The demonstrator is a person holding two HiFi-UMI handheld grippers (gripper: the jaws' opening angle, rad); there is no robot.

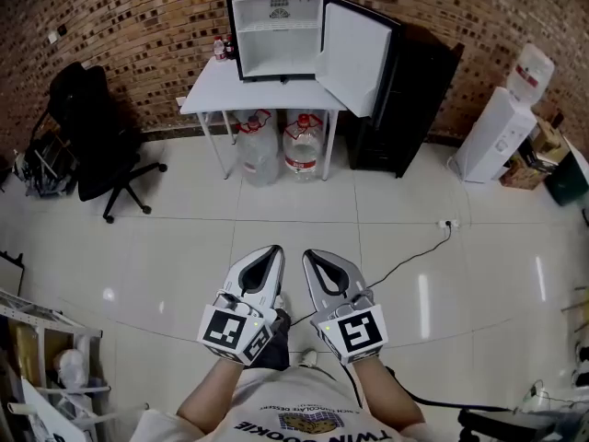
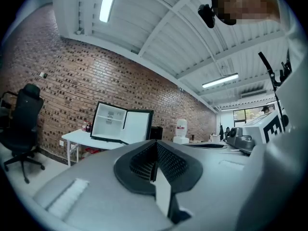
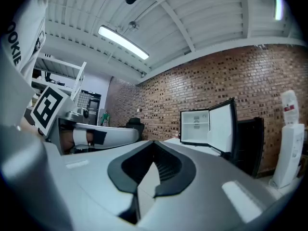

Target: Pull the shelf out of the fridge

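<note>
A small black fridge (image 1: 276,37) stands on a white table (image 1: 213,92) against the brick wall, its door (image 1: 354,55) swung open to the right. Inside the white cavity a thin shelf (image 1: 277,30) spans the upper part. The fridge also shows far off in the left gripper view (image 2: 111,123) and the right gripper view (image 3: 198,127). My left gripper (image 1: 270,251) and right gripper (image 1: 311,255) are held side by side low in the head view, several floor tiles away from the fridge. Both are shut with nothing between the jaws.
Two large water bottles (image 1: 281,147) stand under the table. A black office chair (image 1: 97,134) is at the left, a black cabinet (image 1: 411,99) right of the fridge, a white water dispenser (image 1: 502,127) further right. A cable (image 1: 405,261) runs across the tiled floor.
</note>
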